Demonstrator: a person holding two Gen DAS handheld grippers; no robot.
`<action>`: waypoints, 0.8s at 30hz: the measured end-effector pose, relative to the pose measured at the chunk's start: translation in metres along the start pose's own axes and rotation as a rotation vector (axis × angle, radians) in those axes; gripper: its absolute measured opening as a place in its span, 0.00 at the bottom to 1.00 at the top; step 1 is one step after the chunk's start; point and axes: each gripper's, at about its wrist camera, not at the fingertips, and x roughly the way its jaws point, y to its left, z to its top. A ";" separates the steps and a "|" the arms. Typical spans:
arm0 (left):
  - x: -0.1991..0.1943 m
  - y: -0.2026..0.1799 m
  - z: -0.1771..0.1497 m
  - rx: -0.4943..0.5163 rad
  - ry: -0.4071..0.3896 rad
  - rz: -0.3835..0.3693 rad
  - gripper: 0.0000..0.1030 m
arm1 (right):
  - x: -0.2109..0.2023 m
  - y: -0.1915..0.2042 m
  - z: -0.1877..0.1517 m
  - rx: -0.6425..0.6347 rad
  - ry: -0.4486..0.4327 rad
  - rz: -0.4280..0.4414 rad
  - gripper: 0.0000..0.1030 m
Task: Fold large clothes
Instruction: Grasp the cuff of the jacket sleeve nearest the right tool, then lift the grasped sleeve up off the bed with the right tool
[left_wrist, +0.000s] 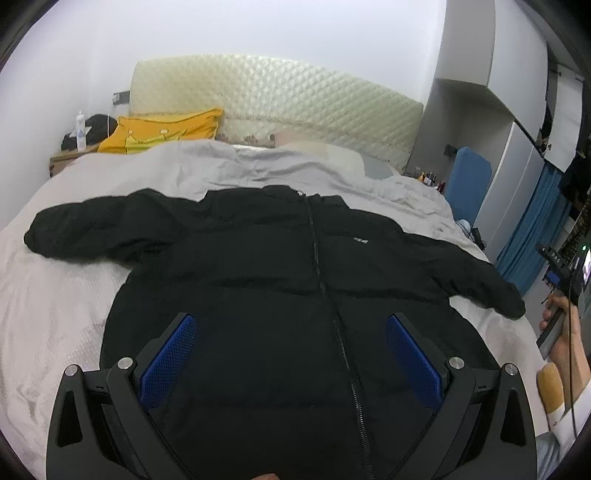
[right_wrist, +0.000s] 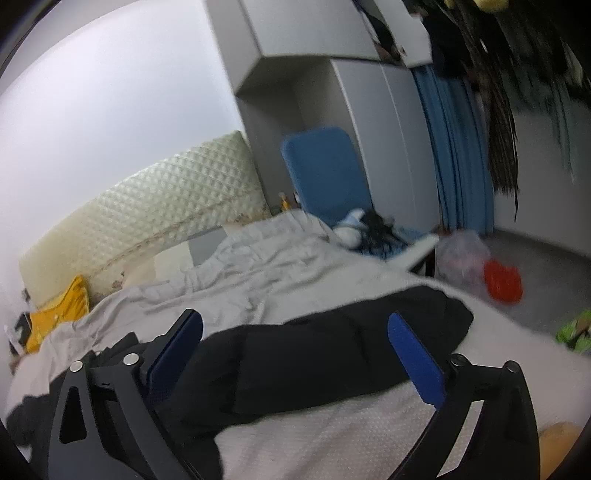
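Observation:
A black zipped jacket (left_wrist: 266, 266) lies flat, front up, on the bed (left_wrist: 44, 317), both sleeves spread out to the sides. My left gripper (left_wrist: 291, 325) is open and empty above the jacket's lower front, near the zip. My right gripper (right_wrist: 295, 325) is open and empty, hovering over the jacket's right sleeve (right_wrist: 332, 350), which stretches toward the bed's right edge. The right gripper also shows at the right edge of the left wrist view (left_wrist: 557, 266), held in a hand.
A grey quilt (left_wrist: 229, 166) is bunched behind the jacket below a cream padded headboard (left_wrist: 277, 99). A yellow pillow (left_wrist: 162, 129) lies at the back left. A blue chair (right_wrist: 325, 173), wardrobe, blue curtain and a red object (right_wrist: 502, 280) on the floor stand right of the bed.

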 end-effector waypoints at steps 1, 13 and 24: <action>0.003 0.001 -0.001 -0.007 0.008 -0.002 0.99 | 0.007 -0.009 -0.001 0.025 0.015 0.003 0.93; 0.027 0.004 -0.010 -0.002 0.065 0.031 0.99 | 0.079 -0.143 -0.054 0.459 0.221 -0.062 0.79; 0.059 0.012 -0.025 -0.057 0.116 0.008 0.99 | 0.121 -0.207 -0.071 0.734 0.224 -0.001 0.79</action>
